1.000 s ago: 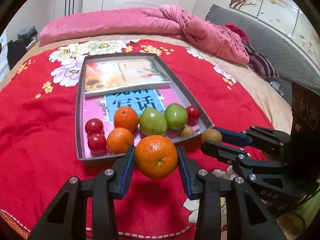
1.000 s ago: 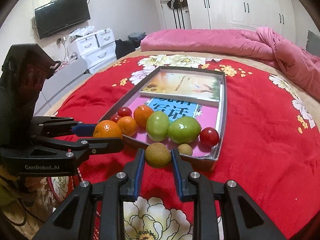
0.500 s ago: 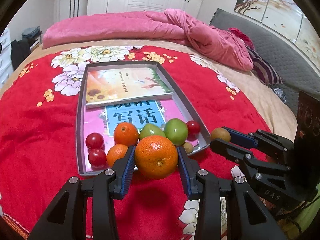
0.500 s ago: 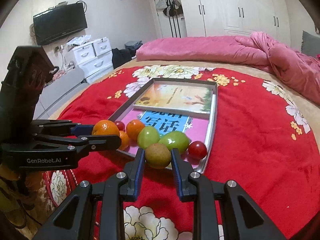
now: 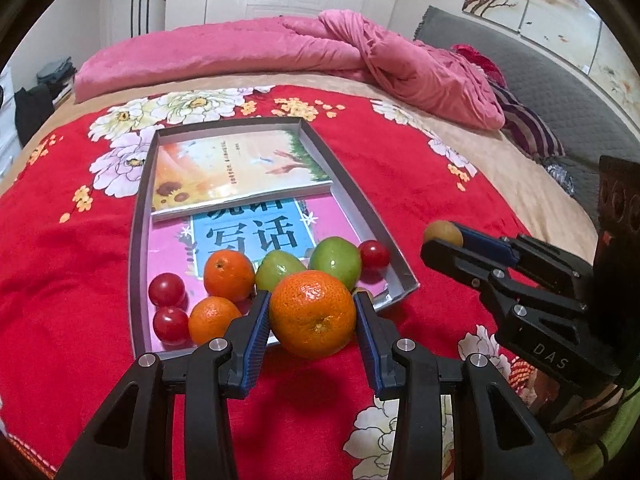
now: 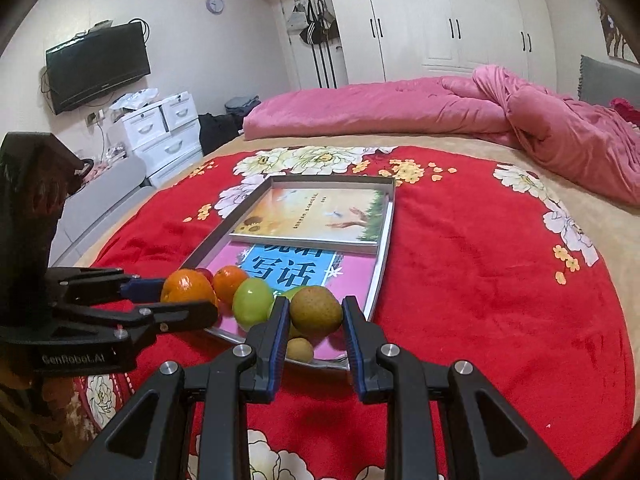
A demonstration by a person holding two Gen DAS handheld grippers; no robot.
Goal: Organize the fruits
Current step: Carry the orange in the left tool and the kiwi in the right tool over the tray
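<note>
My left gripper [image 5: 312,324] is shut on an orange [image 5: 313,313] and holds it above the near edge of a grey tray [image 5: 138,240]. My right gripper [image 6: 315,316] is shut on a brown kiwi [image 6: 316,310], held above the tray's near right corner [image 6: 384,240]. In the tray lie two more oranges [image 5: 229,275], two green fruits [image 5: 335,261], three red tomatoes [image 5: 166,289] and a small brown fruit [image 6: 300,349]. The right gripper with its kiwi [image 5: 443,233] shows at the right of the left wrist view. The left gripper with its orange [image 6: 185,286] shows at the left of the right wrist view.
Two books [image 5: 240,172] lie in the far part of the tray. The tray rests on a red flowered bedspread [image 5: 60,248]. A pink duvet [image 5: 320,52] is heaped at the far side. White drawers [image 6: 164,132] and a TV [image 6: 98,66] stand beyond the bed's left.
Both grippers have risen and drawn back from the tray with their fruit still held. The tray and its fruit sit lower and farther in both views.
</note>
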